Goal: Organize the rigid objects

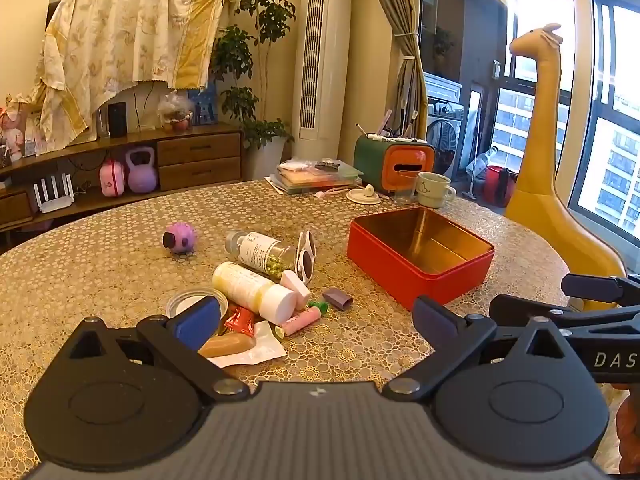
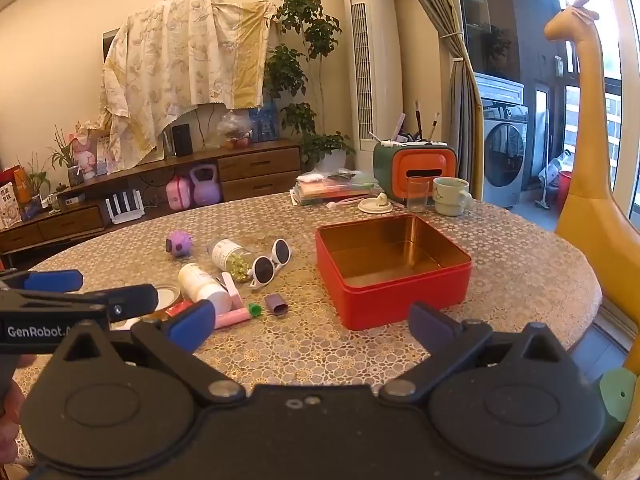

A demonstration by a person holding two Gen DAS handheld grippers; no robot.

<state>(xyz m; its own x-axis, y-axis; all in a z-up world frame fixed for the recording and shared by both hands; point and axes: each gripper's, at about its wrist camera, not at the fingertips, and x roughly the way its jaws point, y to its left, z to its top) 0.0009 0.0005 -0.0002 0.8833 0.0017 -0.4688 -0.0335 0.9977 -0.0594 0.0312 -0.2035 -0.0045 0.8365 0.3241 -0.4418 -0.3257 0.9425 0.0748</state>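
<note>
"DAS" on right hand-held gripper (image 1: 592, 300), "GenRobot." on left hand-held gripper (image 2: 92, 292)

Red tin (image 2: 394, 292) open, empty, right; bottles (image 1: 256, 286), white sunglasses (image 2: 270, 262), purple toy (image 1: 180, 238) clustered left.

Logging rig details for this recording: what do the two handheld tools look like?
Both are matte black with round pivot discs, angled linkage arms and blue pads. The left tool carries white "GenRobot" lettering on its side; the right tool shows white "DAS" letters.
</note>
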